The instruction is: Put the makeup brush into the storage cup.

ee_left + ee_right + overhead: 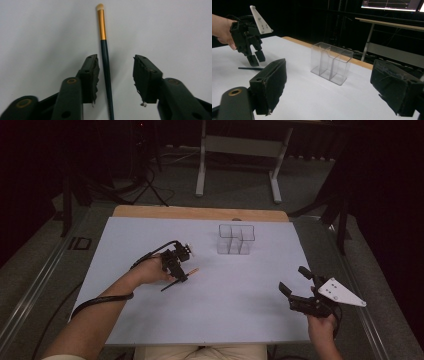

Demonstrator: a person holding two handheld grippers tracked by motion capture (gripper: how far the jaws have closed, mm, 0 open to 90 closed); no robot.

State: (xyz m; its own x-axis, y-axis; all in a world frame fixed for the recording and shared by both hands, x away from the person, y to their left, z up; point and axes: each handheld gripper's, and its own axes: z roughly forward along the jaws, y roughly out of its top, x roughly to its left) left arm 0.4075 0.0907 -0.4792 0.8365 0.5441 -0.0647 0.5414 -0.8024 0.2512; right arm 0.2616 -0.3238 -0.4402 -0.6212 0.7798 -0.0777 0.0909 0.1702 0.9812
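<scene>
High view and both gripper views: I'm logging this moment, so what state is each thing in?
Makeup brush: lying flat on the table, between the left jaws, not gripped.
Left gripper: open, straddling the brush.
Right gripper: open, empty.
Clear organizer: upright, compartments empty.

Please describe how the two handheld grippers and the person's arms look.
Both grippers, left gripper and right gripper, are black, with two jaws and worn, ragged pads. Brass-coloured rivets mark the jaw arms. A black cable trails from the left; a grey triangular plate tops the right. Forearms bare.
</scene>
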